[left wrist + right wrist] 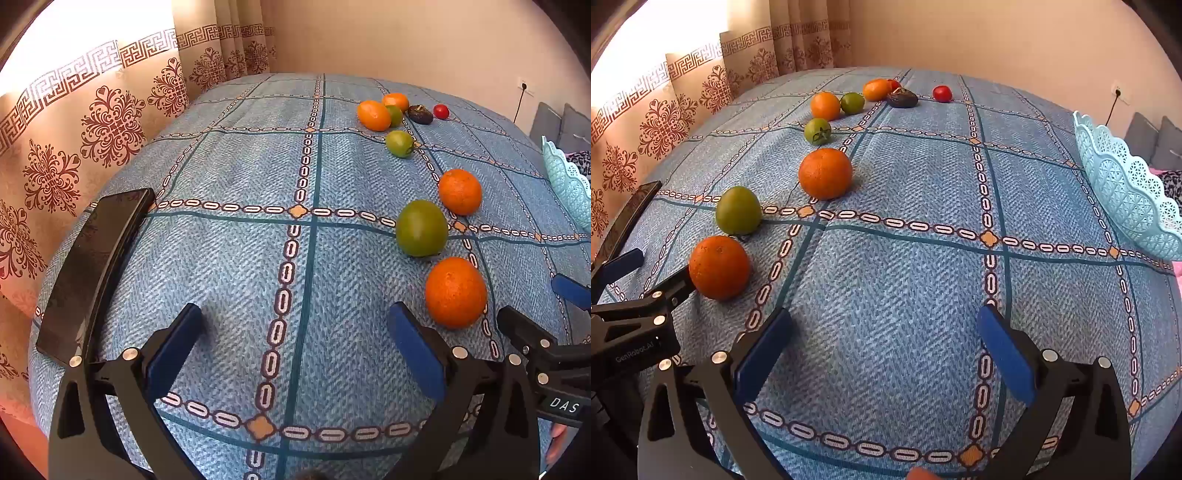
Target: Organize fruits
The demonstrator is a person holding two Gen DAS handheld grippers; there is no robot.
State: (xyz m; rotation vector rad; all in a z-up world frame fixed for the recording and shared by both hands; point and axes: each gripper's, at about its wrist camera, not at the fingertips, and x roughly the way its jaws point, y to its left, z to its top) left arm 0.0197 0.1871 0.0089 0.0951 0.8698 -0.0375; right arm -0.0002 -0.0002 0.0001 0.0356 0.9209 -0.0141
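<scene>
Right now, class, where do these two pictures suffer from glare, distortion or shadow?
Left wrist view: the window is blown out white, and the fisheye bows the tablecloth grid. Right wrist view: the same overexposed window, curved grid lines, and soft shadows beside the nearest orange. Dark vignetting cuts both views' corners.

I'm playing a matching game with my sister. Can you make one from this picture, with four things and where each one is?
Things:
1. nearest orange
2. basket
3. phone
4. red tomato

Places:
A. far end of the cloth
B. right edge
C. left edge, by the curtain
D. just ahead of the left tongs

Pairs: 1-D, 2-B, 3-C, 4-A
</scene>
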